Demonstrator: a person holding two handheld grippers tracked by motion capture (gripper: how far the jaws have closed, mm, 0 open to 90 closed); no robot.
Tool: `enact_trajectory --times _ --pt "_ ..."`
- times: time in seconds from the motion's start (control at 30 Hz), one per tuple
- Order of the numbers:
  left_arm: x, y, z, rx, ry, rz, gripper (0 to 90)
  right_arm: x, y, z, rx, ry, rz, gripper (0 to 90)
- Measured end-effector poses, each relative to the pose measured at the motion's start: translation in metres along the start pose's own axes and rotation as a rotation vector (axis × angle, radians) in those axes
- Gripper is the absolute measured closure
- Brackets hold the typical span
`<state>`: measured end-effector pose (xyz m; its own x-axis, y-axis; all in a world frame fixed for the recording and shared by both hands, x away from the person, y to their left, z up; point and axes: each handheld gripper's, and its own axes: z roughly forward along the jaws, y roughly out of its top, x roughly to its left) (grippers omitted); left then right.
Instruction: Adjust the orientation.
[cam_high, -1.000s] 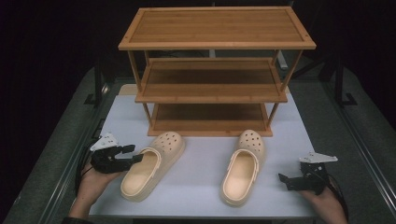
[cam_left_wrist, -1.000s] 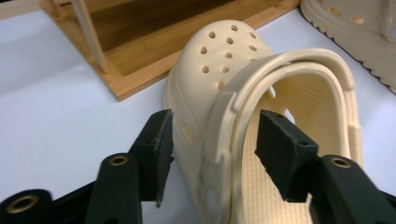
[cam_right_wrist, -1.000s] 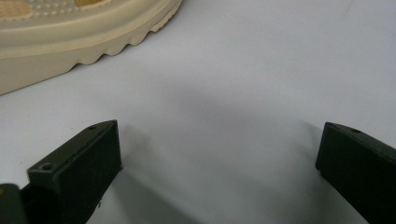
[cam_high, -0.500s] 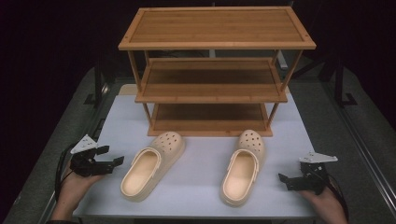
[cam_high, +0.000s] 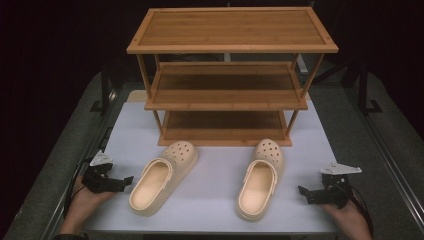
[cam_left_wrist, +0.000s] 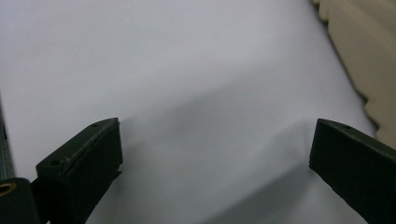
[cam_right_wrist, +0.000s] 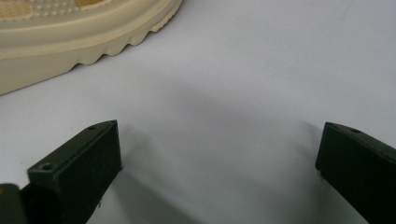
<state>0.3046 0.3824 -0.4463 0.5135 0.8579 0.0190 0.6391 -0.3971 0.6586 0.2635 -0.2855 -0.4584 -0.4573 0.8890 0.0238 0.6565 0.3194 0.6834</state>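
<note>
Left clog (cam_high: 162, 179) free; left claw (cam_high: 126, 181) just opened wide, empty.

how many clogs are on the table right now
2. The left clog lies beside the left gripper; the right clog lies nearer the right gripper. Both sit in front of the wooden rack.

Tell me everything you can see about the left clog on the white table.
The left clog is a cream, foam-like slip-on shoe with round holes over its toe and a ridged sole edge. It lies upright on its sole on the white table, toe turned toward the wooden shoe rack and angled a little to the right, heel near the front edge. Nothing touches it; the left tongs stand open just beside its heel, apart from it.
</note>
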Motion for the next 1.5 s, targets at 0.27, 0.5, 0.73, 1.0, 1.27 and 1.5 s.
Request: enact_trajectory --times 0.27,0.5,0.73,1.0,1.27,1.5 --pt "0.001 -0.005 0.001 -0.041 -0.008 0.012 1.4 0.0 0.0 0.0 0.004 -0.001 -0.001 0.0" --pt "0.001 -0.005 0.001 -0.04 -0.006 0.014 1.5 -0.004 0.005 -0.004 0.027 -0.003 0.036 9.7" --pt "0.001 -0.005 0.001 -0.04 -0.007 0.013 1.5 -0.01 0.013 -0.012 0.022 0.032 0.085 28.9" --pt "0.001 -0.005 0.001 -0.04 -0.008 0.011 1.5 -0.011 0.029 -0.017 -0.028 0.078 0.068 72.3" --pt "0.001 -0.005 0.001 -0.04 -0.008 0.01 1.5 -0.006 0.054 -0.019 -0.07 0.122 0.02 89.9" --pt "0.001 -0.005 0.001 -0.04 -0.009 0.009 1.5 -0.009 0.074 -0.007 -0.081 0.143 0.018 90.0"
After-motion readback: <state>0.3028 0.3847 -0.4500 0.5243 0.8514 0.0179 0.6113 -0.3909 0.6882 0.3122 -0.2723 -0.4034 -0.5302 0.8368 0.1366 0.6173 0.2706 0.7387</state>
